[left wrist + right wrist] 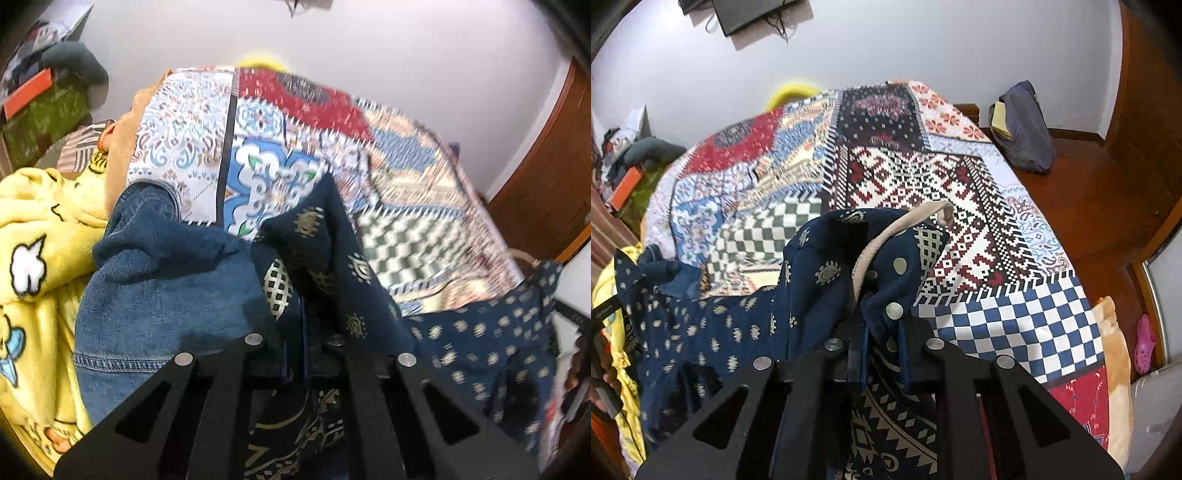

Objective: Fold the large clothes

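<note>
A navy garment with gold printed motifs [476, 343] hangs stretched between my two grippers above the bed. My left gripper [295, 332] is shut on one bunched edge of it, with folds rising over the fingers. My right gripper [882, 332] is shut on the other edge, where a beige cord [882, 236] loops over the cloth. The garment [713, 325] sags to the left in the right wrist view. The fingertips of both grippers are hidden by fabric.
A patchwork bedspread [960, 206] covers the bed below. Blue denim clothing [166, 288] and a yellow cartoon blanket [33, 266] lie at the bed's left. A dark bag [1023, 129] stands on the wooden floor [1108, 206] to the right. Clutter [44, 85] sits at far left.
</note>
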### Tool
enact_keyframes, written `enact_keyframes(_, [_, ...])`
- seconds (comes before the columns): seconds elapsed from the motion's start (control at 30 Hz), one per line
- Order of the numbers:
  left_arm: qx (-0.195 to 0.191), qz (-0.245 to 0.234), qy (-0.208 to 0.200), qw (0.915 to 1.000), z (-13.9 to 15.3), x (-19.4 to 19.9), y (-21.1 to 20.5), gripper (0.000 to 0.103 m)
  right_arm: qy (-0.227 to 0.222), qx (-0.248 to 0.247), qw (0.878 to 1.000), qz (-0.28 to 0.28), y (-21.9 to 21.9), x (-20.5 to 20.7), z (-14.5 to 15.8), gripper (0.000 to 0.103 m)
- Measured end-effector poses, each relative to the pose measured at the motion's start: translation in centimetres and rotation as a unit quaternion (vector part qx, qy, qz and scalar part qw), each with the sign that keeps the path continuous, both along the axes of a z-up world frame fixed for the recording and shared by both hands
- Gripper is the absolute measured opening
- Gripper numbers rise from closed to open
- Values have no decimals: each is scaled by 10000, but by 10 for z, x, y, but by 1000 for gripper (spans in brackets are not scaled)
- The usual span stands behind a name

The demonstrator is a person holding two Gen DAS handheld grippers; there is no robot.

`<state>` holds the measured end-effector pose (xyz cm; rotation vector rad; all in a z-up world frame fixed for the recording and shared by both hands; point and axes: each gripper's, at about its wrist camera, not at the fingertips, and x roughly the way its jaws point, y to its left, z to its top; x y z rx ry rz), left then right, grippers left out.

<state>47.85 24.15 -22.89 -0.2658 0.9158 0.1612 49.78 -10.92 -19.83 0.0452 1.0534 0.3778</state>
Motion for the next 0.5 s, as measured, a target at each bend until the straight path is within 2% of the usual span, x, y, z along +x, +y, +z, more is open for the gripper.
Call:
enact_keyframes(0.17, [385,-78,384,9985,-31,0,-5,5,176,-53,9998,47,-7,-2,-22,12])
enact_keyframes(0.3, [712,-255,794,9940,-50,-4,-12,5,102,-96,9999,19,-12,-10,-20,13])
enact_keyframes(0.4, [906,-403,947,9906,-51,-12,-21,14,175,-257,9995,16,-14,-20,-14,15])
enact_keyframes(0.47, [1016,-501,977,9888,-44,-22,-27,30,293,-360,9989,11,-18,-26,-8,18])
enact_keyframes(0.5, [1028,-551,939,9887,-40,-28,-30,34,323,-386,9987,21,-20,-30,-4,19])
